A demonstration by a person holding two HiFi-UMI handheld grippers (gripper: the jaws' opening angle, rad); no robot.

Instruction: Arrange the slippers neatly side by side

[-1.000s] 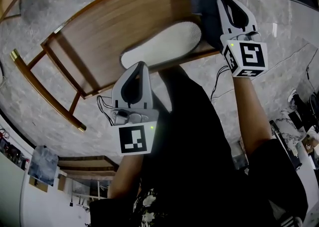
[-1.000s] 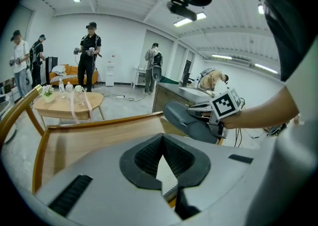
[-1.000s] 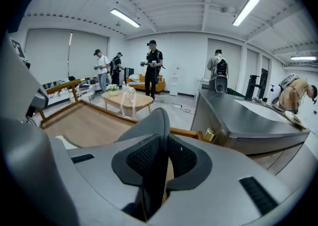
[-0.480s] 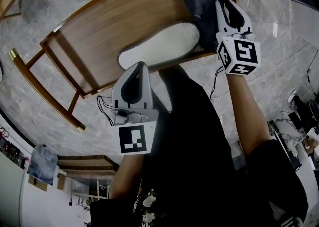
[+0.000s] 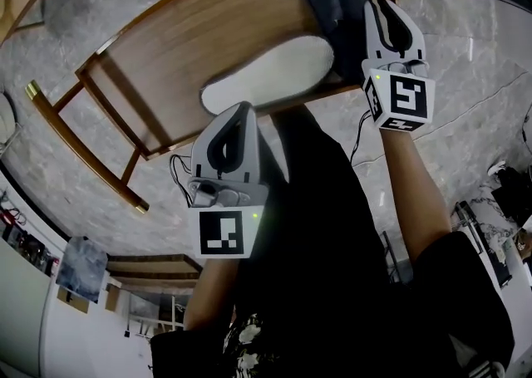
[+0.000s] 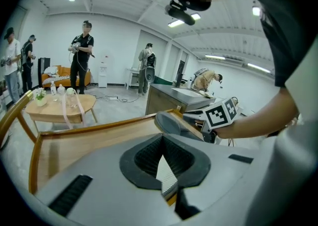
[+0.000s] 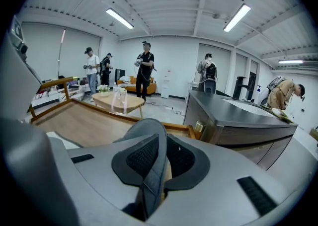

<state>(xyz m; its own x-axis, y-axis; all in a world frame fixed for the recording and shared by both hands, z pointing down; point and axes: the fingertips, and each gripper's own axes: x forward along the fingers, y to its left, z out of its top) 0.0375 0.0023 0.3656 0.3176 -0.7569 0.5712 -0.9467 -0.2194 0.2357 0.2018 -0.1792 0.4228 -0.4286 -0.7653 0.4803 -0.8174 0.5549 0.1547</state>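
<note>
Slippers, two in all, are on the wooden table (image 5: 183,44): a pale slipper (image 5: 266,73) lies sole-up along the near edge, and a dark grey slipper (image 5: 332,2) sits at the table's right end, its near end right by the pale one's toe; whether the two touch cannot be told. The left gripper (image 5: 244,107) is held low and close to the body on a bent forearm and slants down toward the table. Its fingers are pressed together at the tips, just at the pale slipper's near side, and the ribbed pale sole (image 6: 164,170) shows through the gap behind those tips. Contact with that slipper cannot be made out. The right gripper (image 5: 379,4) is reached further out on a straighter bare forearm and is also angled downward. Its fingers pinch the rim of the dark slipper (image 7: 149,135), which stands on edge between the pads; they have just eased slightly wider with the slipper between them. Against a second ago very little differs: both grippers hang at nearly the same spots, the pale slipper lies where it did, and the dark slipper has edged slightly toward the left of the head view. Counted, there are two slippers, two grippers and one table.
</note>
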